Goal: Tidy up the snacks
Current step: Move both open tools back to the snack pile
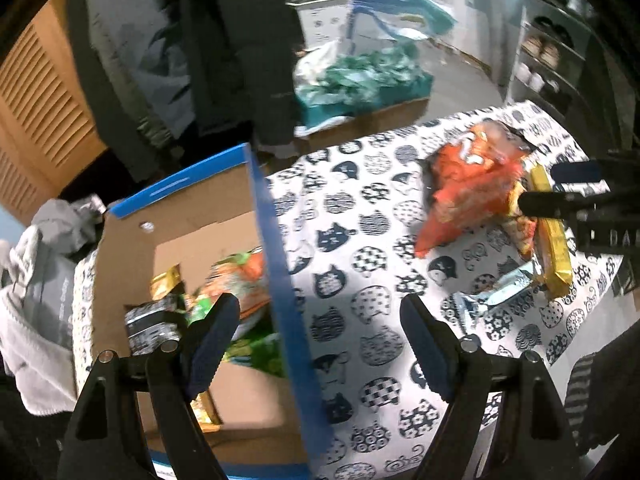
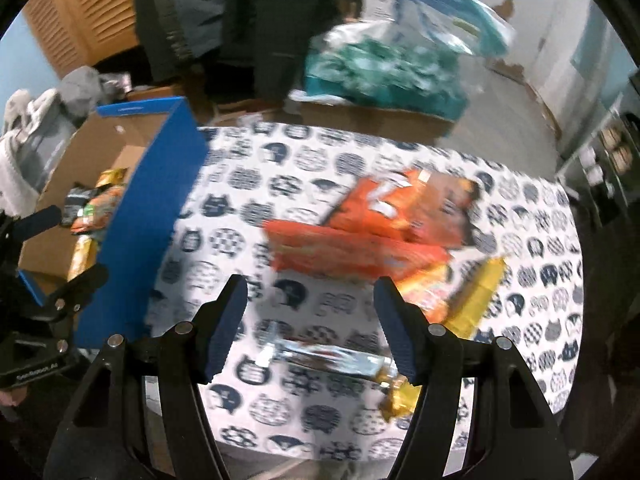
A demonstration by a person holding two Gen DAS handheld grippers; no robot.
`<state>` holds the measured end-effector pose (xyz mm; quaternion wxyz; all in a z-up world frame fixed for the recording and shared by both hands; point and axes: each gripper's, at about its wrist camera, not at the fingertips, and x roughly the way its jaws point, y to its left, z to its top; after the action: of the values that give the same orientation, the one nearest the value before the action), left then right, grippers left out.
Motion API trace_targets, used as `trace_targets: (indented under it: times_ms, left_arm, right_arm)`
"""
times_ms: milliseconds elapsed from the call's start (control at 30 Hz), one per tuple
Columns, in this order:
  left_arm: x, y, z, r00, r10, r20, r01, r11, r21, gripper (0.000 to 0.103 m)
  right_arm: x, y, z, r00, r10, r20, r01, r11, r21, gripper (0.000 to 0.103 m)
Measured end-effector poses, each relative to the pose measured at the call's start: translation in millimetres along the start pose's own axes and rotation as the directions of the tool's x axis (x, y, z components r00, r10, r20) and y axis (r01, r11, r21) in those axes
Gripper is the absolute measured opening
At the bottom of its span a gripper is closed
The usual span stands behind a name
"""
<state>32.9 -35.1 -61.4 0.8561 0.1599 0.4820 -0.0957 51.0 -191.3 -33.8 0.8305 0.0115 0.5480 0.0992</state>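
Note:
A blue-edged cardboard box [image 1: 276, 240] [image 2: 160, 200] stands at the table's left and holds several snack packets [image 1: 236, 280] [image 2: 92, 212]. Orange snack bags [image 1: 472, 188] [image 2: 384, 232], a yellow bar [image 1: 554, 248] [image 2: 480, 296] and a silver wrapper [image 1: 496, 292] [image 2: 328, 358] lie on the cat-print tablecloth [image 1: 360, 264] [image 2: 280, 184]. My left gripper [image 1: 320, 340] is open and empty, straddling the box's right wall. My right gripper [image 2: 310, 328] is open and empty, just above the silver wrapper; it also shows in the left wrist view [image 1: 560, 188] beside the orange bags.
A cardboard carton with teal and blue plastic bags [image 1: 360, 76] [image 2: 384, 68] stands behind the table. Dark coats [image 1: 240, 48] hang at the back. Grey cloth [image 1: 36, 280] lies left of the box. A shelf rack [image 1: 552, 52] stands at the right.

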Motion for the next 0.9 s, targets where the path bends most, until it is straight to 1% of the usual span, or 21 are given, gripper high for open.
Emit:
trace_targets:
  times_ms: [167, 333, 467, 667, 767, 900]
  left_arm:
    - [9.6, -25.8, 2.7, 1.0, -0.019, -0.017, 0.019, 0.999, 0.046, 0.084]
    - [17.8, -45.1, 6.6, 0.997, -0.061, -0.038, 0.063, 0.997, 0.051, 0.084]
    - [27.2, -64.3, 10.2, 0.995, -0.086, -0.051, 0.089, 0.994, 0.063, 0.084]
    - [43.7, -93.5, 16.3, 0.994, -0.08, -0.069, 0.088, 0.99, 0.113, 0.084]
    - [50.0, -104.0, 18.0, 0.993, -0.089, -0.078, 0.099, 0.986, 0.133, 0.084]
    - [58.6, -118.8, 19.5, 0.989, -0.118, -0.092, 0.131, 0.98, 0.152, 0.084]
  right_arm:
    - [4.3, -41.8, -11.3, 1.0, -0.029, -0.012, 0.03, 0.997, 0.069, 0.066]
    - [15.6, -72.6, -26.0, 0.997, -0.054, -0.046, 0.059, 0.99, 0.125, 0.066]
    - [26.3, -92.6, -40.2, 0.995, -0.054, -0.078, 0.066, 0.986, 0.155, 0.066]
    - [50.0, -110.5, -55.5, 0.99, -0.05, -0.128, 0.074, 0.98, 0.185, 0.066]
    - [63.4, -114.9, -60.6, 0.987, -0.05, -0.156, 0.079, 0.979, 0.186, 0.066]
    - [75.6, -118.9, -63.6, 0.984, -0.048, -0.173, 0.08, 0.98, 0.181, 0.066]
